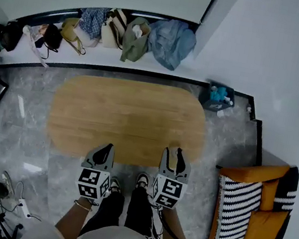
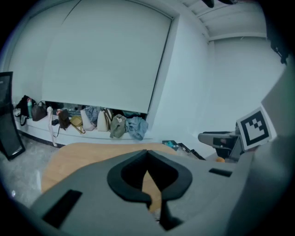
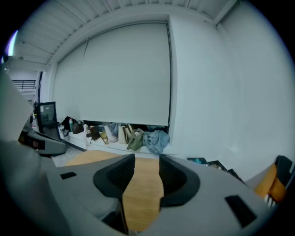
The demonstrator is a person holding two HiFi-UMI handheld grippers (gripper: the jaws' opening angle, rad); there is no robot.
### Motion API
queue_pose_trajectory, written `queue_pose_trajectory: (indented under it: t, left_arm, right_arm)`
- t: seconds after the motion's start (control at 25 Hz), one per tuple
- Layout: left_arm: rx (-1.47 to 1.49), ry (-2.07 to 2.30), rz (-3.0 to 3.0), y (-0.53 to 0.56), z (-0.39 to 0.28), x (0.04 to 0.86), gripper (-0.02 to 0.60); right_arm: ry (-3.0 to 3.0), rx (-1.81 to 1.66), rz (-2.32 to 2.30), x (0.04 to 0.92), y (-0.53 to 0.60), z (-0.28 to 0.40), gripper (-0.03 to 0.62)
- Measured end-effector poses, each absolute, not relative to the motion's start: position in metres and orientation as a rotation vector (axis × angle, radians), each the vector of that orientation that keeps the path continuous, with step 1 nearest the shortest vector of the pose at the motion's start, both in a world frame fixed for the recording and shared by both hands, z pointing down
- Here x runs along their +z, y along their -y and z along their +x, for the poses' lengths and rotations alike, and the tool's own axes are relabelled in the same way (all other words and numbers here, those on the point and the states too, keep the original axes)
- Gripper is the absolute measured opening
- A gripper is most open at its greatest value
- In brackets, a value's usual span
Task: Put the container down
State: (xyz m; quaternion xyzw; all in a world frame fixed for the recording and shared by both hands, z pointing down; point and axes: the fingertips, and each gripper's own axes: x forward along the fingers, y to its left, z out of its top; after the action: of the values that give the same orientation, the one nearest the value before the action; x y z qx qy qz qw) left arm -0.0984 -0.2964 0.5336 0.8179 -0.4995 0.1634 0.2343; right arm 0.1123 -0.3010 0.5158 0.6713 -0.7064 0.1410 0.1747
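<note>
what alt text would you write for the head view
Two grey grippers, the left gripper shut and the right gripper open and empty, hang over the near edge of an oval light wooden table. Bags and clothes line the far ledge.

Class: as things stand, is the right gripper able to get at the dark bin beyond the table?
Probably not from here: the right gripper hangs at the table's near edge; the bin stands past its far corner.

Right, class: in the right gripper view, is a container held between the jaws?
No: the right gripper has its jaws apart, and only the wooden table shows through the gap between them.
</note>
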Motion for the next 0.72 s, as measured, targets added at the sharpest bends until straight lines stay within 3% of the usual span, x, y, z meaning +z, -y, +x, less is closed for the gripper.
queue_pose_trajectory:
  t: [0.32,0.56,0.72]
  left_arm:
    - [0.288,1.413,2.38,0.271,-0.115,0.429,0.008]
    - [0.228,1.548,2.384,0.266,-0.138,0.375,0.008]
    - [0.206,1.613,2.372,0.26,-0.137,0.358,0.008]
  right_arm:
    - [2.084,0.281,1.945,0.402,0.281,0.055,0.031]
    - [2.221,0.21,1.824,0.356,0.259,0.005,0.025]
    - [2.259,0.18,1.815,0.341,0.251,0.009,0.025]
